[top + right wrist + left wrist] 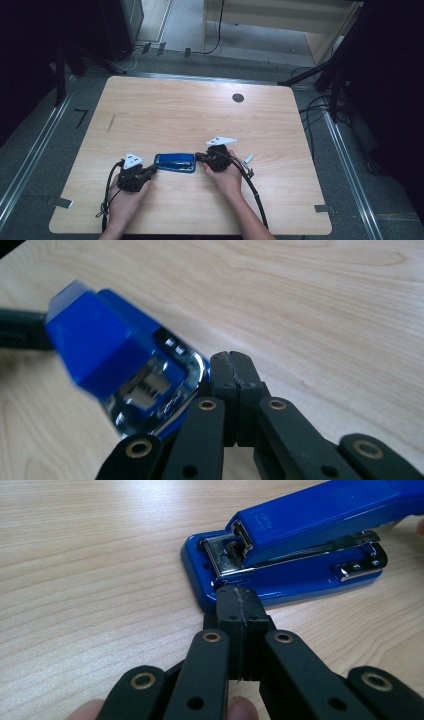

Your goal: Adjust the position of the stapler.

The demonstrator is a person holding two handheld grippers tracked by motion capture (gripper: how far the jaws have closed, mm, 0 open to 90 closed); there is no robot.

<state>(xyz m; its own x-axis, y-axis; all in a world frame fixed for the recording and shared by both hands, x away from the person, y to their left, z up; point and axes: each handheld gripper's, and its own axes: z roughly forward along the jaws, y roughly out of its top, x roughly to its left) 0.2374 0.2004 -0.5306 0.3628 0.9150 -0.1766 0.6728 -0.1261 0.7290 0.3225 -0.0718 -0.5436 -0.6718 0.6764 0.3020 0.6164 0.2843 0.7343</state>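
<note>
near edge of table [150, 210]: both hands in from the bottom. left gripper [152, 170] jaws pressed together, nothing between them, tips touching one end of the blue stapler [174, 162]. right gripper [200, 158] jaws likewise closed and empty, tips against the opposite end. stapler lies flat between the two, toward the near middle of the table. farther off, a dark round hole [238, 98] in the tabletop.

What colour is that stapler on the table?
Blue, with shiny silver metal parts; the stapler shows best in the left gripper view.
</note>
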